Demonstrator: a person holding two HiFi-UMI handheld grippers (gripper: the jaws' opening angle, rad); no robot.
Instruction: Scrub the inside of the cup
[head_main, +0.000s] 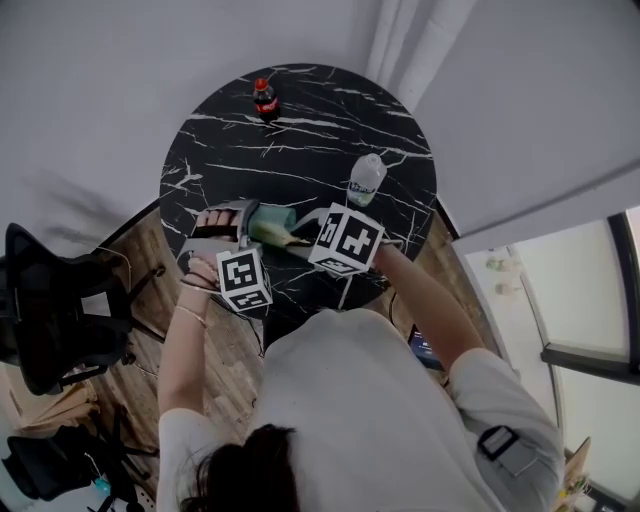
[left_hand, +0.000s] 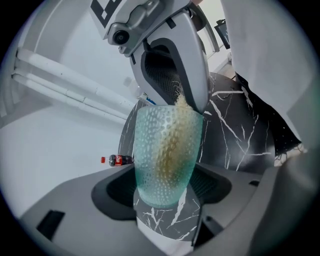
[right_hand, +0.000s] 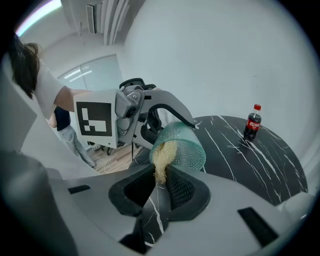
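Right gripper view: right gripper (right_hand: 159, 186) pinches scrubber (right_hand: 162, 159) at cup (right_hand: 189, 147) mouth; left gripper view: left gripper (left_hand: 163, 186) clamps cup base.

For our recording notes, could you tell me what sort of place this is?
Probably an office or meeting room: a round black marble-look table, a black office chair beside it, and a wood floor.

The person wears a white short-sleeved shirt (head_main: 380, 390) and thin bracelets (head_main: 190, 312); the hair (head_main: 250, 468) is dark. The left tool (left_hand: 167, 176) and right tool (right_hand: 161, 172) are grey, with black ribbed pads (right_hand: 182, 189) and black-and-white marker cubes (head_main: 347, 240).
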